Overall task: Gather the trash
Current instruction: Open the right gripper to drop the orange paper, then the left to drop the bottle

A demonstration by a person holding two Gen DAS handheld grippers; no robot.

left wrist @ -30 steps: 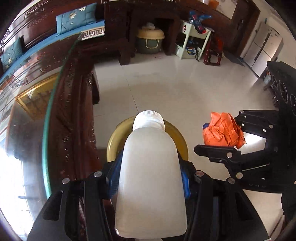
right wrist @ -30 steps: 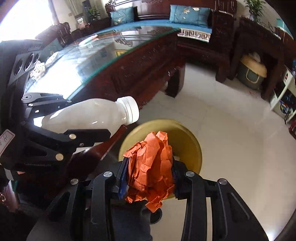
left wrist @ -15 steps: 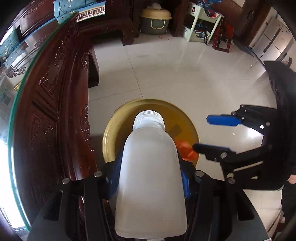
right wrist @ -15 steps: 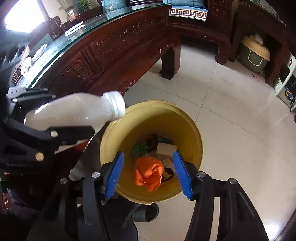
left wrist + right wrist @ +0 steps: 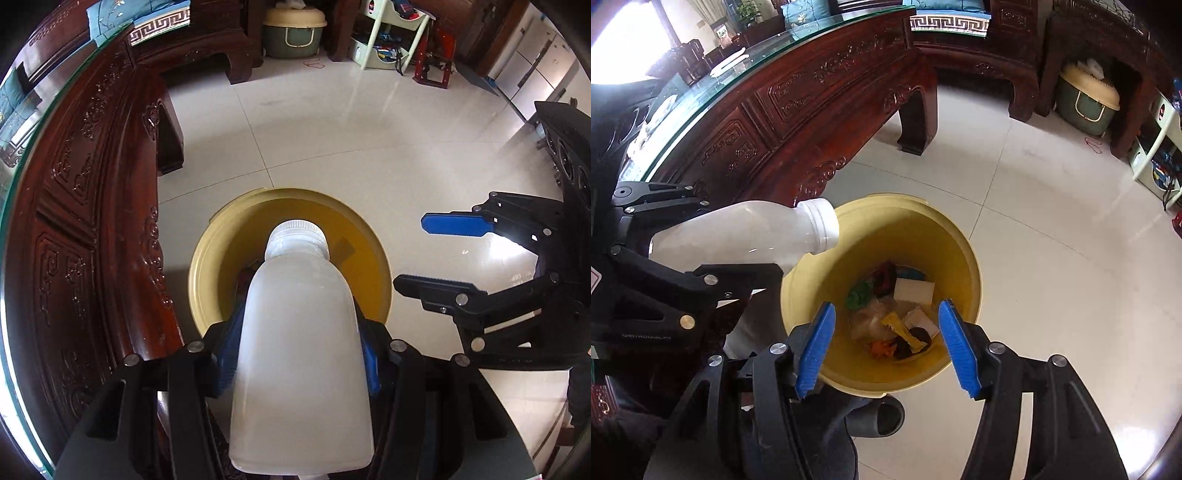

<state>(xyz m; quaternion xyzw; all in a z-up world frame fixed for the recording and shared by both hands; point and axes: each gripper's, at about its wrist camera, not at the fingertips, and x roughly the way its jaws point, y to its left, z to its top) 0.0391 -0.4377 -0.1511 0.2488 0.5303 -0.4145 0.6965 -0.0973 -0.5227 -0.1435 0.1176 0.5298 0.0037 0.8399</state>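
My left gripper [image 5: 297, 354] is shut on a translucent white plastic bottle [image 5: 299, 354] with a white cap, held over the near rim of a yellow trash bin [image 5: 207, 266] on the floor. In the right wrist view the bottle [image 5: 746, 232] points at the bin [image 5: 960, 243] from the left. My right gripper [image 5: 886, 343] is open and empty above the bin's near side; it also shows in the left wrist view [image 5: 436, 254]. The orange crumpled paper [image 5: 881, 347] lies in the bin among other trash.
A carved dark wood table [image 5: 798, 107] with a glass top stands left of the bin. White tiled floor [image 5: 351, 140] spreads to the right and beyond. A green and cream pet carrier [image 5: 293, 29] and a white shelf [image 5: 391, 40] stand far back.
The right gripper opened and the orange paper fell into the bin. Both grippers tilted down over the bin. The right gripper has moved a little away to the right of the bin.
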